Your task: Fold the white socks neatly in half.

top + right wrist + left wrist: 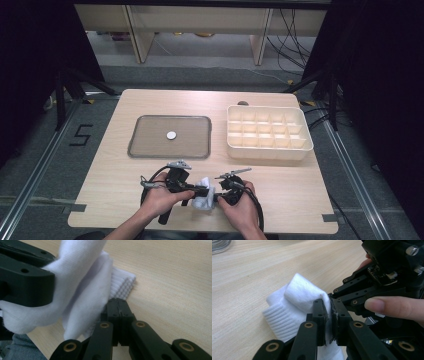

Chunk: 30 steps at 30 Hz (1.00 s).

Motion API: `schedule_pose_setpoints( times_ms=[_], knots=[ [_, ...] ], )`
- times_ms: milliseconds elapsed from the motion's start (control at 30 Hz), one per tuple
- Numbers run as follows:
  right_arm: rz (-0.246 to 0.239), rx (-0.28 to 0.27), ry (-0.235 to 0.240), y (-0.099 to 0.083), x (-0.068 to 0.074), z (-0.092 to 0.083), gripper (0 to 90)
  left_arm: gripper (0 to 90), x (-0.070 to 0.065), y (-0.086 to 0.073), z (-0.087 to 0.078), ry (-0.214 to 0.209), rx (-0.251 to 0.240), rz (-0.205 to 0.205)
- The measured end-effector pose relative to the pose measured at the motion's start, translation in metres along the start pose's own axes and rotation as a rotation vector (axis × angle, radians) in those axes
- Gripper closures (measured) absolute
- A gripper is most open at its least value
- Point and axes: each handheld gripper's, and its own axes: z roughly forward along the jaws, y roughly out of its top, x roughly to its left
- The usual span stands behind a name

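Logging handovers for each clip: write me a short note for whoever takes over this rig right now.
Left gripper: shut on the white sock.
Right gripper: shut, at the sock's edge; whether it pinches fabric, I cannot tell.
The sock is bunched between both grippers at the table's near edge.
The tray holds one small round white thing; the divided box looks empty.
Done: sock picked up. Left: probably folding it and putting it away.

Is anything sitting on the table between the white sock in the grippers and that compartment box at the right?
Nothing visible. The white sock is held at the near edge by both grippers; bare table runs from it to the compartment box. The tray lies off to the left.
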Motion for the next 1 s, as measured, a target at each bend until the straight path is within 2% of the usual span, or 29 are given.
schedule_pose_setpoints(
  times_ms=[67,133,200,267,333,400,467,733,767,800,967,1000],
  knots=[
    [0.012,0.007,-0.004,0.0,0.001,-0.0005,90.0,82.1,0.0001,0.0003,0.0002,-0.005,0.004,0.002],
    [0.011,0.006,-0.004,-0.0002,0.0014,-0.0003,90.0,82.1,-0.0006,0.0005,0.0005,0.01,-0.001,0.002],
    [-0.016,0.0,-0.001,-0.0004,0.0003,0.0008,90.0,82.1,-0.0008,0.0009,0.0007,0.008,-0.001,-0.001],
    [0.01,0.01,-0.001,-0.0006,0.0025,0.0003,90.0,82.0,-0.0006,0.0013,0.001,0.008,-0.002,-0.001],
    [0.014,0.012,0.003,-0.0006,0.0031,0.0008,90.0,82.1,0.0004,0.0016,0.0012,-0.001,0.004,-0.001],
    [0.0,0.008,0.006,-0.0006,0.0023,0.0015,90.0,82.0,0.0002,0.0012,0.0019,0.012,-0.001,-0.003],
    [0.001,0.007,0.001,-0.0008,0.0027,0.0022,90.0,82.0,0.0012,0.0015,0.002,0.0,0.008,-0.002],
    [0.009,0.013,0.006,-0.0008,0.0053,0.0025,90.0,81.9,0.0021,0.0012,0.0038,0.005,0.01,-0.006],
    [0.009,0.012,0.0,-0.0009,0.0052,0.0026,90.0,81.9,0.002,0.0007,0.0043,0.012,0.005,-0.006],
    [0.012,0.015,-0.008,-0.0009,0.0056,0.0027,90.0,81.9,0.0013,0.001,0.0034,0.04,0.026,-0.006],
    [0.0,0.015,0.001,-0.0011,0.0071,0.0017,90.0,81.9,0.0032,-0.0004,0.0059,0.019,0.011,-0.011],
    [-0.022,0.006,0.002,-0.0015,0.0063,0.003,90.0,81.8,0.0033,-0.0002,0.0059,0.019,0.012,-0.01]
  ],
)
